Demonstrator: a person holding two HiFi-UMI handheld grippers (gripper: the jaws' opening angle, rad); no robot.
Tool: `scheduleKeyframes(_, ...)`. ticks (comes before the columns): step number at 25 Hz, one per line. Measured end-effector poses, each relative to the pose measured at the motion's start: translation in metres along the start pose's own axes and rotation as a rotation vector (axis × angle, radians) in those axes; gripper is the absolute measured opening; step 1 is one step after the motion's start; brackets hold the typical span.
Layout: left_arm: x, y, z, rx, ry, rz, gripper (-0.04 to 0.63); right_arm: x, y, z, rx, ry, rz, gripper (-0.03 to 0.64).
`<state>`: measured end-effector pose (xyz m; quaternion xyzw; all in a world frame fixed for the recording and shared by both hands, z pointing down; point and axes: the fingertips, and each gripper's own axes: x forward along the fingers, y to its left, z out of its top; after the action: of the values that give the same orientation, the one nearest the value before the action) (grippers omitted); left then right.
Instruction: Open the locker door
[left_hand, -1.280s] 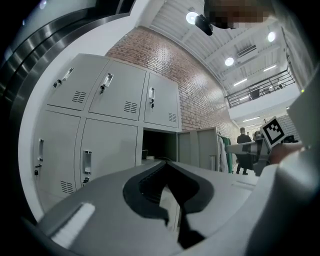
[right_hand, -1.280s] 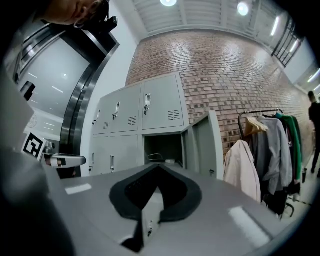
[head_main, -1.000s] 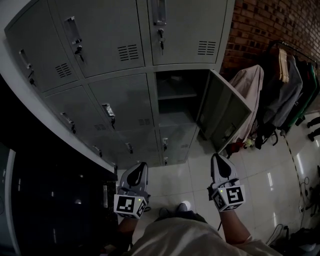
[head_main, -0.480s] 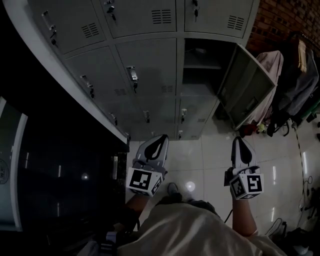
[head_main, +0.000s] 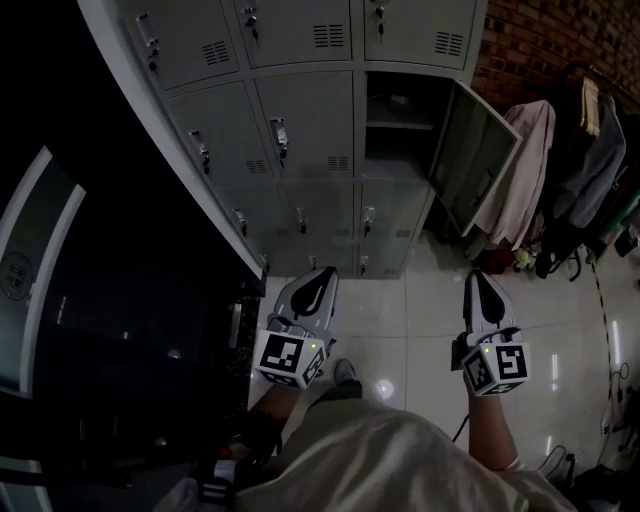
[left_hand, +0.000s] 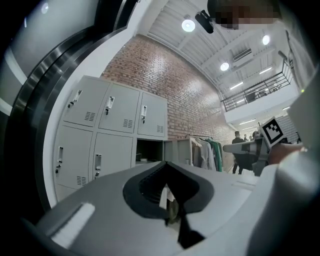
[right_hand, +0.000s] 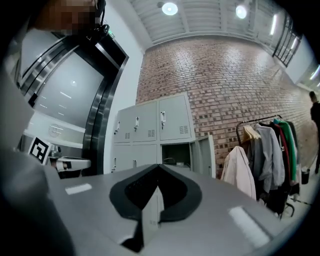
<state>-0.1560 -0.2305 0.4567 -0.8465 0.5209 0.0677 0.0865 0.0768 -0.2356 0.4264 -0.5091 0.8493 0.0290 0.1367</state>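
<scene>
The grey locker bank (head_main: 300, 110) fills the top of the head view. One middle-row door (head_main: 470, 150) on its right side stands swung open, showing the dark compartment (head_main: 395, 115) with a shelf. Both grippers hang low over the tiled floor, well short of the lockers. My left gripper (head_main: 318, 276) is shut with nothing in it, and so is my right gripper (head_main: 481, 280). In the right gripper view the shut jaw tips (right_hand: 159, 168) point toward the open door (right_hand: 204, 155). In the left gripper view the closed tips (left_hand: 167, 165) point at the open compartment (left_hand: 148, 150).
A clothes rack (head_main: 590, 150) with hanging coats stands against the brick wall at the right, a pale coat (head_main: 520, 180) beside the open door. A dark glass-fronted wall (head_main: 90, 330) lines the left. White floor tiles (head_main: 410, 320) lie between me and the lockers.
The head view has swung and pulled back, so the lockers sit higher and farther away. Both grippers stay low and shut. The locker door stays open.
</scene>
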Motion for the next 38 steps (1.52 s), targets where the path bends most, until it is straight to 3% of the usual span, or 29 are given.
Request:
scheduleKeyframes(8, -0.078, -0.089, 0.028, 0.003, 0.008, -0.010, 0.054, -0.114, 0.023, 0.034, 0.018, 0.008, 0.013, 0.002)
scheduleKeyframes(16, -0.157, -0.152, 0.047, 0.015, 0.046, 0.019, 0.054, -0.205, 0.061, 0.055, 0.049, 0.020, 0.046, 0.002)
scheduleKeyframes(22, -0.195, -0.192, 0.060, 0.004, 0.063, -0.020, 0.054, -0.265, 0.078, 0.074, 0.054, 0.008, 0.027, 0.002)
scheduleKeyframes(31, -0.238, -0.191, 0.125, 0.033, 0.030, -0.042, 0.054, -0.294, 0.131, 0.123, 0.039, -0.017, 0.003, 0.002)
scheduleKeyframes(34, -0.253, -0.191, 0.151, 0.073, 0.004, -0.041, 0.054, -0.301, 0.152, 0.149, -0.012, -0.059, 0.012, 0.002)
scheduleKeyframes(38, -0.270, -0.189, 0.154, 0.067, 0.012, -0.058, 0.054, -0.310, 0.167, 0.154, -0.037, -0.083, -0.006, 0.002)
